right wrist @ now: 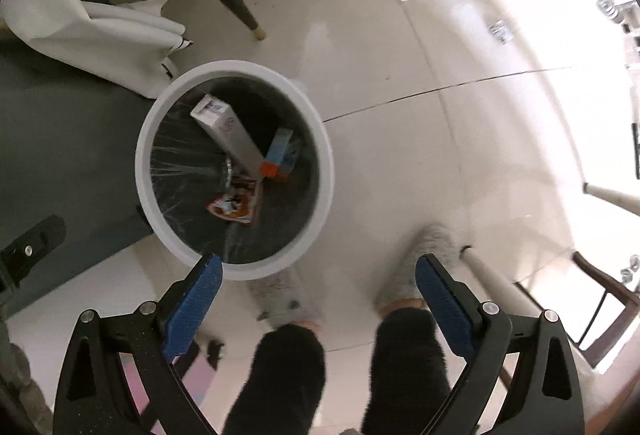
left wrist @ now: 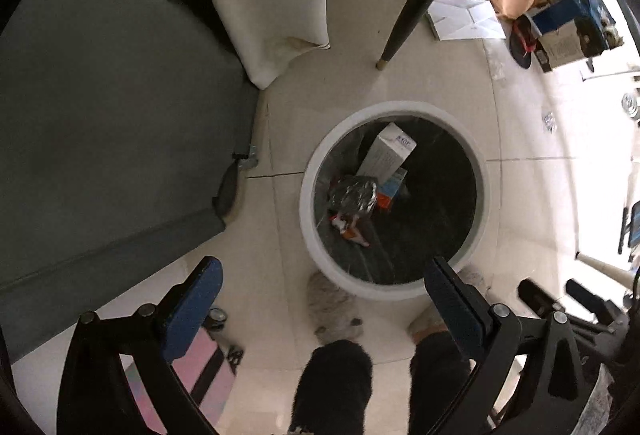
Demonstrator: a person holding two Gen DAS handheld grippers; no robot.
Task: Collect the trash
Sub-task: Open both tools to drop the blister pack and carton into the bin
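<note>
Fingers (left wrist: 200,299) of both grippers are standing wide and empty above the bin (left wrist: 308,195) (trash (left wrist: 386,155) is lying inside); keep them clear of its rim.

A smooth white plastic bin (left wrist: 310,191), lined with glossy, crinkled dark film, stands on pale, polished floor tiles (left wrist: 520,195). Inside the bin lie a matt cardboard carton (left wrist: 386,155), crumpled shiny foil (left wrist: 354,195) and a glossy printed wrapper (right wrist: 232,209). Just beside the bin, fuzzy grey slippers (right wrist: 424,267).
</note>
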